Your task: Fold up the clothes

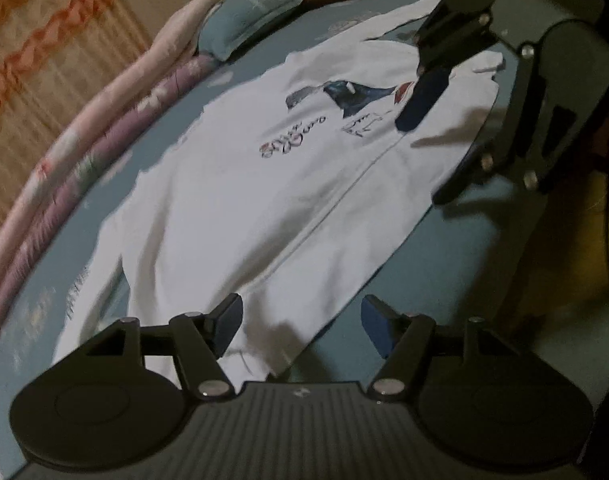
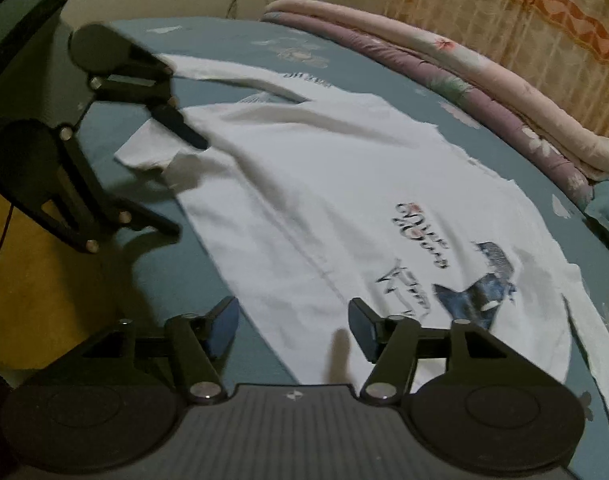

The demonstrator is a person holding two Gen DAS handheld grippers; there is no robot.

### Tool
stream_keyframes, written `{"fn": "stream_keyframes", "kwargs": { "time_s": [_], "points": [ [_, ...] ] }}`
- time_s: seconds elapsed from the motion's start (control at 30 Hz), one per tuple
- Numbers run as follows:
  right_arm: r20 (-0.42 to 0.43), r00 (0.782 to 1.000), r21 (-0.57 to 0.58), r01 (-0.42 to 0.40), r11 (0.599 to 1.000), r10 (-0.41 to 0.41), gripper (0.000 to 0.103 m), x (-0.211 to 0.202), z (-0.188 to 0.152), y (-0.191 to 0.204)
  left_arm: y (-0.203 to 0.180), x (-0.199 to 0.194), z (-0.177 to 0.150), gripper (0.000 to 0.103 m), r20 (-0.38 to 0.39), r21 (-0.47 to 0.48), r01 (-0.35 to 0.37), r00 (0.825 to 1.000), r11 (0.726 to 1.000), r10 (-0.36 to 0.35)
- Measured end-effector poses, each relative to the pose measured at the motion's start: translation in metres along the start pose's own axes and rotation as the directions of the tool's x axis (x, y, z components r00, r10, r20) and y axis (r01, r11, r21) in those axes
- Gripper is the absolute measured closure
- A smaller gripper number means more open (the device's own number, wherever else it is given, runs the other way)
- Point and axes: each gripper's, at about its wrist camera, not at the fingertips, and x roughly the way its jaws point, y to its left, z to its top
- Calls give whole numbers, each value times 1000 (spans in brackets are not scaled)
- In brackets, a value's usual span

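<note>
The white shirt (image 1: 240,200) is spread flat on the blue bed (image 1: 404,264). Its long side runs from 7 to 1 o'clock. The left gripper (image 1: 300,328) is open over the hem, nothing held. The right gripper (image 2: 292,328) is open at the picture end.

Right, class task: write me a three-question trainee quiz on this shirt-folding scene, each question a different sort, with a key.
1. True or false: the left gripper is clamped on the white shirt.
2. What lies along the far edge of the blue bedsheet? A) rolled quilt B) books C) shoes
3. Fill in: the printed design is nearest the ____ gripper.

Key: 1 false, both grippers are open above the shirt; 2 A, the rolled quilt; 3 right.
</note>
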Motion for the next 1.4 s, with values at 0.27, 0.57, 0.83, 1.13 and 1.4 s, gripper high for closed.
{"fn": "stream_keyframes", "kwargs": {
  "time_s": [0.27,0.57,0.83,1.13,1.4],
  "points": [
    [-30,996,97,-76,992,79,21,22,7,-19,6,23,20,29,3,23,34,999,999,-34],
    [-18,992,62,-122,991,123,21,33,16,-25,31,37,21,20,7,-121,165,986,979,-166],
    [-13,987,14,-159,987,160,80,40,28,-40,45,39,14,20,0,-210,260,964,943,-266],
    [25,973,165,-229,959,228,94,34,41,-75,21,32,21,20,11,0,142,990,990,-142],
    [58,975,232,-223,947,216,88,27,40,-83,13,45,36,19,48,64,41,998,997,-44]
  ]
}}
